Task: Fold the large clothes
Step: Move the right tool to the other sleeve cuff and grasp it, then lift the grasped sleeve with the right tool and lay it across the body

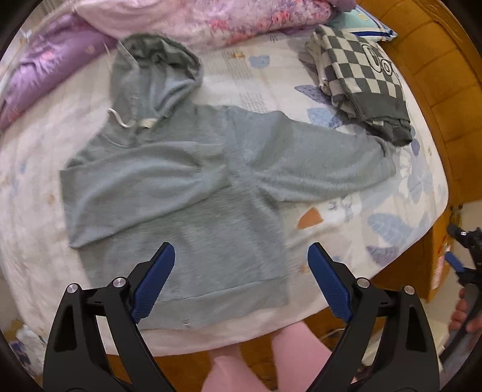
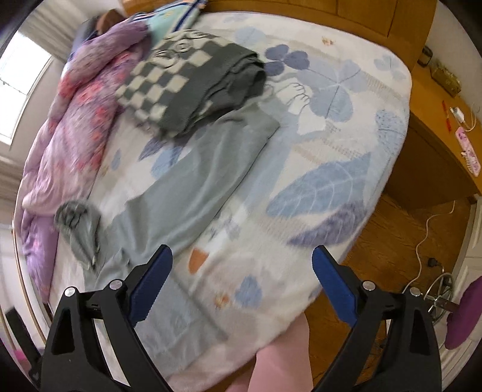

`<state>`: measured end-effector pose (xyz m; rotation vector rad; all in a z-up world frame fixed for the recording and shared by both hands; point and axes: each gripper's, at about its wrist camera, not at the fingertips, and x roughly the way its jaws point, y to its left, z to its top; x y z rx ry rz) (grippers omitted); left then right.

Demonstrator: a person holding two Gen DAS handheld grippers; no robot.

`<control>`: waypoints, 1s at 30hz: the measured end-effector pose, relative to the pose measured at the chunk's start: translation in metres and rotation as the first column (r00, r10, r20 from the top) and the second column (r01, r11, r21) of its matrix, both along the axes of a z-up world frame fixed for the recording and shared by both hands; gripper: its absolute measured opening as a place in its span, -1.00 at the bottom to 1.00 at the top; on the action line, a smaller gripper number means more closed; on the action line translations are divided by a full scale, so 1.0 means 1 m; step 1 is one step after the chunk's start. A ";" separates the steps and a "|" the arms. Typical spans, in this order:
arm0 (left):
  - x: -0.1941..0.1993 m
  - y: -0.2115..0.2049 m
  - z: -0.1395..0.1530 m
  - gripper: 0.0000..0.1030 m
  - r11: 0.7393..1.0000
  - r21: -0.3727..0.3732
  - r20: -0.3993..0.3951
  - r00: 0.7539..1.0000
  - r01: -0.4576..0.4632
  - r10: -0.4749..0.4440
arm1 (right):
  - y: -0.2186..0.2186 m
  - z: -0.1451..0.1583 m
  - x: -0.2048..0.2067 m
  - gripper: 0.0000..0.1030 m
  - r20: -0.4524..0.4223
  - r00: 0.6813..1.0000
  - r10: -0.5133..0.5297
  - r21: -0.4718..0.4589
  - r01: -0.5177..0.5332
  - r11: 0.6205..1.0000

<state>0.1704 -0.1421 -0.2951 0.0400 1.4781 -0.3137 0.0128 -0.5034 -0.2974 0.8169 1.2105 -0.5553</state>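
A grey-green hoodie lies flat on the bed. Its left sleeve is folded across the chest and its right sleeve stretches out to the right. The hood points to the far side. My left gripper is open and empty above the hoodie's hem. My right gripper is open and empty above the bed, right of the outstretched sleeve. It also shows in the left wrist view off the bed's right edge.
A folded checkered grey garment lies at the far right of the bed, also in the right wrist view. A purple and pink quilt is heaped along the far side. A wooden headboard and a desk stand beside the bed.
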 end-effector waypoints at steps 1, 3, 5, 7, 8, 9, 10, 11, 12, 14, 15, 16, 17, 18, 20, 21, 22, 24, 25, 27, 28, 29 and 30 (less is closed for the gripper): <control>0.009 -0.005 -0.009 0.75 1.000 -0.015 -0.011 1.000 -0.023 0.023 | -0.013 -0.010 0.006 0.75 0.000 1.000 -0.011 0.012 0.011 1.000; 0.022 -0.013 -0.020 0.75 0.998 0.007 0.004 0.998 -0.060 0.060 | -0.040 -0.033 0.020 0.75 0.017 0.999 -0.039 0.035 0.038 0.999; 0.040 -0.022 -0.036 0.75 0.994 0.057 0.041 0.995 -0.094 0.092 | -0.066 -0.060 0.034 0.75 0.033 0.997 -0.074 0.063 0.072 0.995; 0.057 -0.027 -0.053 0.75 0.987 0.086 0.057 0.990 -0.135 0.130 | -0.088 -0.087 0.049 0.72 0.026 0.994 -0.108 0.103 0.105 0.989; 0.066 -0.029 -0.062 0.75 0.985 0.082 0.055 0.988 -0.151 0.147 | -0.098 -0.101 0.056 0.71 0.025 0.991 -0.128 0.127 0.124 0.984; 0.071 -0.030 -0.069 0.75 0.984 0.079 0.052 0.986 -0.160 0.156 | -0.111 -0.121 0.067 0.70 0.038 0.987 -0.159 0.167 0.151 0.974; 0.078 -0.034 -0.077 0.75 0.982 0.083 0.050 0.985 -0.168 0.164 | -0.118 -0.132 0.073 0.69 0.039 0.983 -0.177 0.186 0.167 0.968; 0.088 -0.039 -0.089 0.74 0.981 0.102 0.050 0.985 -0.167 0.162 | -0.126 -0.145 0.080 0.68 0.028 0.979 -0.200 0.203 0.190 0.960; 0.093 -0.042 -0.095 0.74 0.980 0.113 0.053 0.986 -0.161 0.156 | -0.135 -0.166 0.089 0.68 0.018 0.973 -0.232 0.234 0.221 0.947; 0.104 -0.046 -0.108 0.61 0.978 0.144 0.076 0.987 -0.149 0.139 | -0.145 -0.194 0.103 0.59 -0.012 0.964 -0.267 0.266 0.260 0.928; 0.107 -0.047 -0.114 0.55 0.978 0.154 0.077 0.988 -0.144 0.134 | -0.147 -0.204 0.109 0.57 -0.026 0.963 -0.270 0.273 0.266 0.925; 0.110 -0.046 -0.119 0.43 0.978 0.155 0.069 0.989 -0.141 0.132 | -0.150 -0.214 0.115 0.49 -0.028 0.964 -0.266 0.282 0.263 0.923; 0.114 -0.044 -0.127 0.33 0.978 0.150 0.053 0.989 -0.145 0.139 | -0.151 -0.221 0.120 0.43 -0.025 0.965 -0.261 0.286 0.257 0.923; 0.115 -0.043 -0.131 0.27 0.977 0.151 0.048 0.988 -0.150 0.145 | -0.151 -0.232 0.127 0.42 -0.040 0.967 -0.250 0.286 0.251 0.925; 0.115 -0.038 -0.140 0.00 0.975 0.148 0.038 0.987 -0.163 0.159 | -0.151 -0.242 0.132 0.42 -0.072 0.967 -0.244 0.262 0.255 0.931; 0.115 -0.036 -0.142 -0.07 0.976 0.142 0.036 0.986 -0.165 0.162 | -0.151 -0.242 0.133 0.40 -0.074 0.963 -0.258 0.255 0.269 0.929; 0.115 -0.033 -0.147 -0.20 0.977 0.130 0.030 0.986 -0.169 0.167 | -0.152 -0.239 0.131 0.12 -0.064 0.956 -0.286 0.248 0.292 0.924; 0.114 -0.032 -0.158 -0.39 0.977 0.119 0.012 0.984 -0.178 0.178 | -0.153 -0.234 0.125 -0.31 -0.028 0.939 -0.342 0.234 0.339 0.911; 0.114 -0.032 -0.164 -0.52 0.977 0.114 -0.002 0.983 -0.182 0.184 | -0.154 -0.233 0.123 -0.55 -0.024 0.934 -0.355 0.235 0.351 0.907; 0.113 -0.034 -0.177 -0.56 0.979 0.085 -0.011 0.982 -0.186 0.187 | -0.152 -0.229 0.121 -0.67 0.014 0.934 -0.358 0.247 0.343 0.906; 0.112 -0.037 -0.181 -0.57 0.980 0.081 -0.005 0.984 -0.179 0.180 | -0.151 -0.225 0.122 -0.70 0.021 0.941 -0.339 0.235 0.325 0.916; 0.112 -0.041 -0.187 -0.58 0.982 0.084 -0.004 0.986 -0.167 0.168 | -0.150 -0.220 0.124 -0.71 0.032 0.948 -0.316 0.225 0.301 0.927; 0.112 -0.043 -0.193 -0.61 0.984 0.085 -0.009 0.988 -0.155 0.157 | -0.148 -0.209 0.128 -0.71 0.062 0.959 -0.278 0.211 0.260 0.942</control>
